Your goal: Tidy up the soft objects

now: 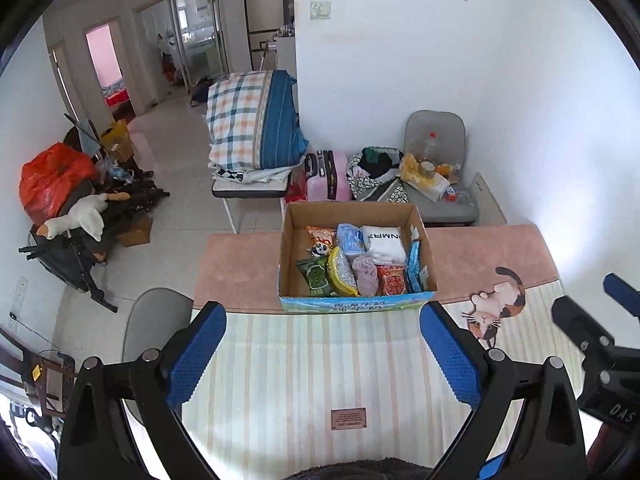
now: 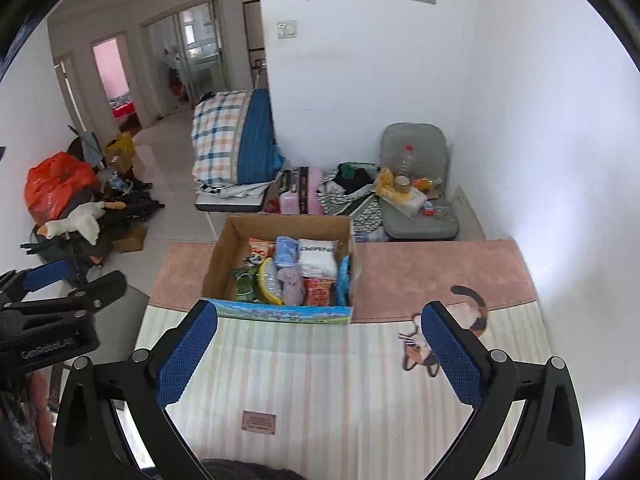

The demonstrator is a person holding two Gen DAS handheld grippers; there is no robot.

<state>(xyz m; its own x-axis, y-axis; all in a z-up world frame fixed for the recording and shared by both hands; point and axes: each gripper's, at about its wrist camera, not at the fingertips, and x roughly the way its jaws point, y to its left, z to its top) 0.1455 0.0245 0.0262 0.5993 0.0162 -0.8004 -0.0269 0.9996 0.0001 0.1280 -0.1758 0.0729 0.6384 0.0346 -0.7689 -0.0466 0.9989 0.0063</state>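
An open cardboard box [image 1: 424, 240] stands on the table at the far edge of the striped mat [image 1: 320, 368]; it also shows in the right wrist view [image 2: 216, 256]. Inside lie several soft items: a white folded cloth [image 1: 384, 242], a mauve cloth [image 1: 366, 274], a green packet [image 1: 316, 276], a red packet [image 1: 391, 280], a yellow-rimmed pouch [image 1: 342, 272]. My left gripper [image 1: 322, 326] is open and empty, above the mat in front of the box. My right gripper [image 2: 320, 324] is open and empty, just right of it.
A cat picture [image 1: 496, 308] is on the mat's right part. Beyond the table are a grey chair with clutter [image 1: 436, 176], a pink suitcase [image 1: 326, 176], a plaid pillow on a bench [image 1: 256, 120], and a pile with a plush goose [image 1: 80, 216] at left.
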